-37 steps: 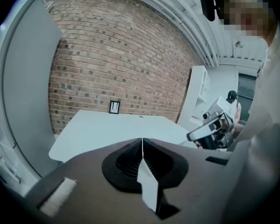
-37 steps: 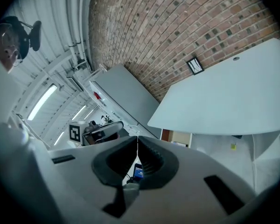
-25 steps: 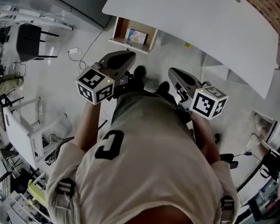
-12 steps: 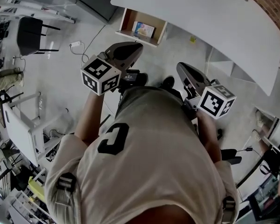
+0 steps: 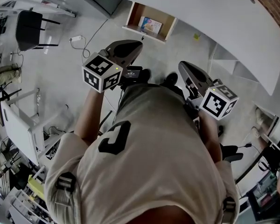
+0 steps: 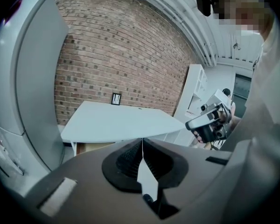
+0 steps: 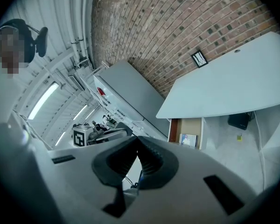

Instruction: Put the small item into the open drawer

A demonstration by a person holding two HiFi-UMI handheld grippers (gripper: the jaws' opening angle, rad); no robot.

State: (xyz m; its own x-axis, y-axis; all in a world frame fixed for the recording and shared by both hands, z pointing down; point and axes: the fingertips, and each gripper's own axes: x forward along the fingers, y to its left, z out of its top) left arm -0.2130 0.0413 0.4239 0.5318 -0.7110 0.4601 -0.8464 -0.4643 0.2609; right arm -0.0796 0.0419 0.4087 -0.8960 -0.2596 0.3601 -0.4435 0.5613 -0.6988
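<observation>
An open wooden drawer hangs under the left end of a white table. A small flat item with a blue picture lies inside it. The right gripper view also shows the drawer and the item. My left gripper is held at waist height, well short of the drawer. Its jaws are shut with nothing between them. My right gripper is beside it, equally far from the table. Its jaws meet at the tip and hold nothing that I can see.
A black chair and a white plug with its cable are on the floor at the left. White shelving stands at the left edge. A tall grey cabinet and a brick wall stand behind the table.
The person has stepped toward the table, so both grippers are a little nearer the drawer. Both stay shut and nothing was picked up.
</observation>
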